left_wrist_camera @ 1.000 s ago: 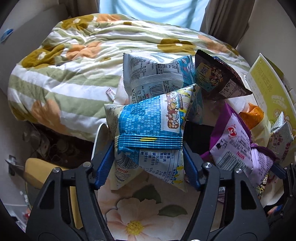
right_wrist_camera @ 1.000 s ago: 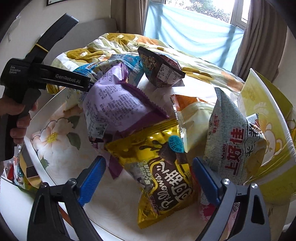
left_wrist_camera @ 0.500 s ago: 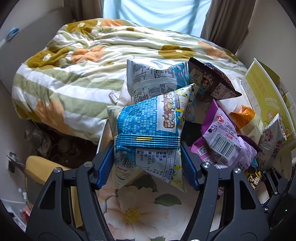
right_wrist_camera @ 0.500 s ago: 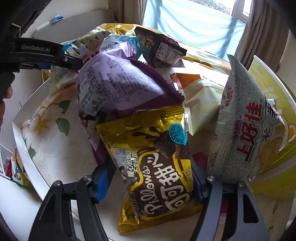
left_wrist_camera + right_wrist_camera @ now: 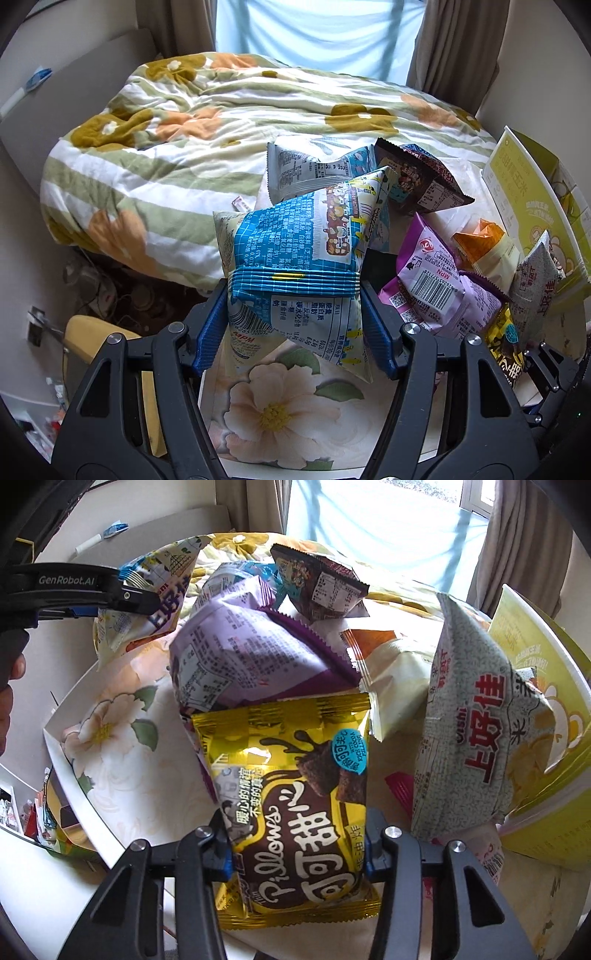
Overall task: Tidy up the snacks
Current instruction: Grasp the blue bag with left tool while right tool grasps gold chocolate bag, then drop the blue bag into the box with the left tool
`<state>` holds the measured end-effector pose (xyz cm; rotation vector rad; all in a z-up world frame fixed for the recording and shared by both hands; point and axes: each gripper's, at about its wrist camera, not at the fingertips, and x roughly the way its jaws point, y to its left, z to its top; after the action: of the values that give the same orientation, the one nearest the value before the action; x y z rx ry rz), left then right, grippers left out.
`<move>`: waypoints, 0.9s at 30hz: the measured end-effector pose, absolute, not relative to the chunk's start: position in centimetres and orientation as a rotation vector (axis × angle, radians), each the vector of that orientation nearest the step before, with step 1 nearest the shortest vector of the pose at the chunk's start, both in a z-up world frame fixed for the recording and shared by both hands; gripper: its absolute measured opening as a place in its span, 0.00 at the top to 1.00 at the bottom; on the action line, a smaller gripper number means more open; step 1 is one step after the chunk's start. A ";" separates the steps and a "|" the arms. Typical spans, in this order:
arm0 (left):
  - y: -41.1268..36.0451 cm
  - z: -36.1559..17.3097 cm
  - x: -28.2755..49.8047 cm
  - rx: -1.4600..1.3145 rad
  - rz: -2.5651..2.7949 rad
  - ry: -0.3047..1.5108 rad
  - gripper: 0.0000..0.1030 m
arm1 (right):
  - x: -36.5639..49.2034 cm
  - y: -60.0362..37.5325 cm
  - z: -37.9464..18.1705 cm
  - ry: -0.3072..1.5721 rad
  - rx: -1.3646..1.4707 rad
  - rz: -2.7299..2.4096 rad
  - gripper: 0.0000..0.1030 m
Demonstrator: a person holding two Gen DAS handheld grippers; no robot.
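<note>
Floral tabletop [image 5: 280, 413]; each hand-held gripper pinching crinkly foil: blue packet [image 5: 295, 258], gold packet [image 5: 295, 805].

My left gripper [image 5: 294, 328] is clamped on the blue snack bag [image 5: 295, 258], raised, while my right gripper [image 5: 297, 843] pinches the yellow chocolate packet [image 5: 291, 797].

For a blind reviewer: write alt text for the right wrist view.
The right gripper has its fingers shut on a gold chocolate snack bag, above a floral tray. Behind lie a purple bag, a grey bag and a dark bag; at left the left gripper grips a blue-and-cream bag.
</note>
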<state>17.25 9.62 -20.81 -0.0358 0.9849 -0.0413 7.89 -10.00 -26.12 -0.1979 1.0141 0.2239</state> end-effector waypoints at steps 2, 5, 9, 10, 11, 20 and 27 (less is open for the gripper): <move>9.7 -20.2 16.9 -0.036 -0.035 0.977 0.39 | 7.8 -10.2 -25.7 1.009 -0.194 0.229 0.57; 9.6 -19.0 16.4 -0.040 -0.028 0.968 0.39 | 7.2 -10.1 -24.5 0.996 -0.188 0.237 0.57; 9.2 -17.0 15.7 -0.046 -0.025 0.952 0.39 | 6.4 -10.3 -22.3 0.965 -0.178 0.240 0.57; 9.1 -16.5 15.4 -0.048 -0.027 0.946 0.39 | 6.2 -10.3 -21.6 0.956 -0.173 0.240 0.57; 9.0 -15.9 15.3 -0.052 -0.032 0.939 0.39 | 6.1 -10.4 -20.9 0.946 -0.167 0.238 0.57; 5.0 -10.0 15.1 -0.038 -0.094 0.865 0.39 | 5.9 -13.7 -12.7 0.847 -0.091 0.170 0.57; -2.4 -7.0 16.3 -0.029 -0.204 0.837 0.39 | 6.9 -20.3 -7.6 0.797 -0.066 0.053 0.57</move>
<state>16.33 -2.38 -6.96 -0.0293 0.8367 -0.2039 6.87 -20.34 -7.65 -0.0660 0.7968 0.0532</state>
